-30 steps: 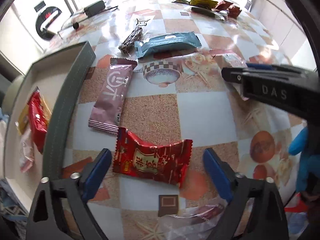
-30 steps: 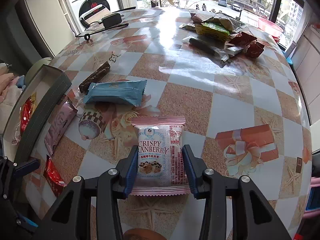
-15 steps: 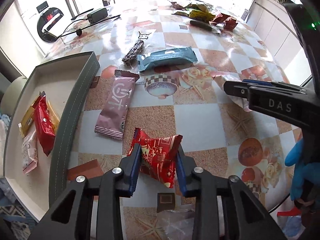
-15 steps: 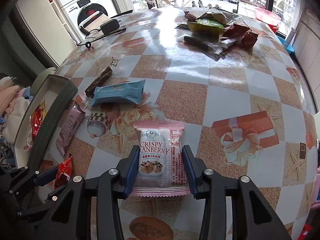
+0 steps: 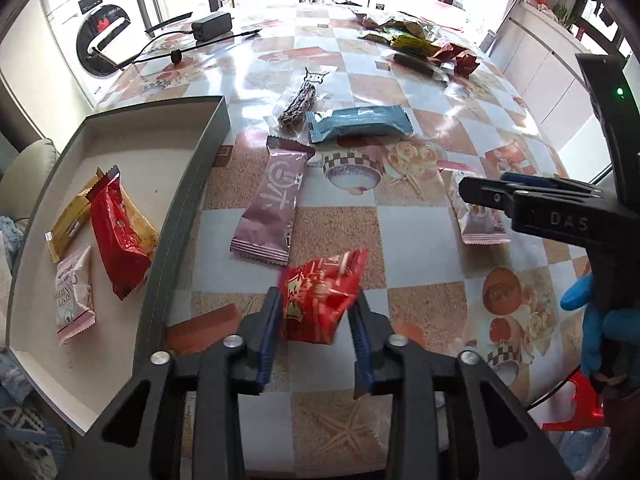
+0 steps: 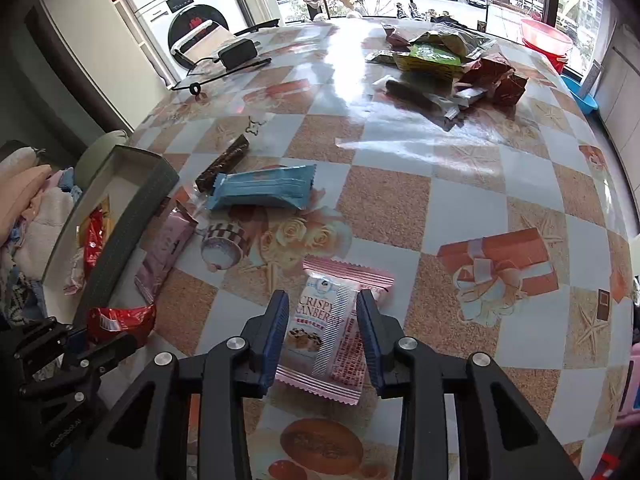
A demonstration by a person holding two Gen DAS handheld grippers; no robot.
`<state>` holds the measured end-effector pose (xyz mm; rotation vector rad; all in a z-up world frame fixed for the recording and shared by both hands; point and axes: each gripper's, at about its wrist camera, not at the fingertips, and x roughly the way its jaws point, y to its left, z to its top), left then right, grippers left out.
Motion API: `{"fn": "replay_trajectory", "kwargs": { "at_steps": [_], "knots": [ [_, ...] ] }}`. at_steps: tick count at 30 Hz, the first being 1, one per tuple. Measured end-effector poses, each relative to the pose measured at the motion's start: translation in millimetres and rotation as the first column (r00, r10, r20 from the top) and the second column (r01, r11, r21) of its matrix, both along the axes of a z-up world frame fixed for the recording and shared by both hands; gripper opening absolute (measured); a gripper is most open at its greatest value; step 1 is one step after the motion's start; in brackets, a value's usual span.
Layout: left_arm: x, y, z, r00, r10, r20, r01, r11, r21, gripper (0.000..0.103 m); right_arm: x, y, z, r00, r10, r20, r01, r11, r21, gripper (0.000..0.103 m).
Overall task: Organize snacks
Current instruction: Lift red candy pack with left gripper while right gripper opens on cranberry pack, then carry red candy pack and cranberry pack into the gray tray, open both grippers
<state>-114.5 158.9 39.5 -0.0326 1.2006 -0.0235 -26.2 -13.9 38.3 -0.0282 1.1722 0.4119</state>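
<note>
Just right of the tray (image 5: 188, 184), my left gripper (image 5: 316, 316) is pinching the red snack (image 5: 320, 292) by its crumpled edge; it is risking a slip during transfer. Farther right of the tray, my right gripper (image 6: 323, 332) is clamping the cranberry pack (image 6: 332, 332), which is risking snagging on the tablecloth (image 6: 400, 208).

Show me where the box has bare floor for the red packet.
The far half of the box is bare, from the far wall down to the gold packet. The near left is crowded: gold packet, red pack and white packet overlap there. The left tool grips the red packet right of the box's wall.
</note>
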Motion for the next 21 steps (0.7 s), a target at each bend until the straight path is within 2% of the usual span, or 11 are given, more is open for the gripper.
{"fn": "replay_trajectory", "kwargs": {
  "at_steps": [1,2,3,8,11,12,13,14,15,17,21],
  "knots": [
    [-0.3,0.4,-2.8,1.000,0.008,-0.002,-0.008,1.000,0.008,0.057,0.1,-1.6,-1.9,1.000,-0.011,-0.004,0.011,1.000,-0.005,0.083],
    [0.1,1.3,-6.0,1.000,0.018,-0.007,-0.018,1.000,0.013,0.065,-0.3,-3.3,-2.8,1.000,-0.021,-0.002,0.021,1.000,-0.006,0.084],
    [1.2,2.0,-9.6,0.999,0.028,-0.015,-0.028,1.000,0.012,0.066,-0.3,-3.8,-4.3,1.000,-0.026,-0.007,0.026,1.000,-0.011,0.084],
    [12.7,-2.8,-23.3,0.997,0.047,-0.056,-0.047,0.999,0.003,0.068,4.1,1.7,-18.9,0.998,-0.044,-0.051,0.041,0.998,-0.055,0.084],
    [11.5,-13.0,-26.1,0.999,0.034,-0.030,-0.032,0.997,0.066,0.065,2.4,13.6,-21.3,1.000,-0.022,-0.007,0.021,0.992,-0.127,0.084],
    [10.5,-14.5,-25.4,0.999,0.024,-0.022,-0.023,0.998,0.057,0.050,0.2,17.6,-22.4,1.000,-0.008,0.012,0.009,0.988,-0.157,0.079],
    [9.8,-15.0,-23.5,1.000,0.017,-0.013,-0.017,0.999,0.044,0.045,-3.3,21.1,-21.0,0.999,0.011,0.045,-0.003,0.983,-0.183,0.060],
    [9.2,-15.3,-21.7,1.000,0.017,-0.002,-0.017,0.999,0.048,0.039,-5.8,22.1,-18.5,0.998,0.023,0.054,-0.014,0.986,-0.167,0.046],
    [8.6,-14.4,-20.6,1.000,0.016,0.007,-0.016,0.999,0.046,0.034,-6.5,21.5,-17.3,0.999,0.019,0.051,-0.011,0.987,-0.162,0.042],
    [6.5,-10.1,-17.3,1.000,0.020,0.020,-0.021,1.000,0.017,0.031,-7.3,16.5,-16.9,0.999,0.008,0.042,-0.003,0.993,-0.116,0.042],
    [1.9,-1.0,-3.2,0.997,0.036,0.062,-0.034,0.999,-0.042,0.026,-6.4,1.3,-12.8,1.000,-0.018,-0.017,0.018,0.999,0.033,0.042]
  ]
}}
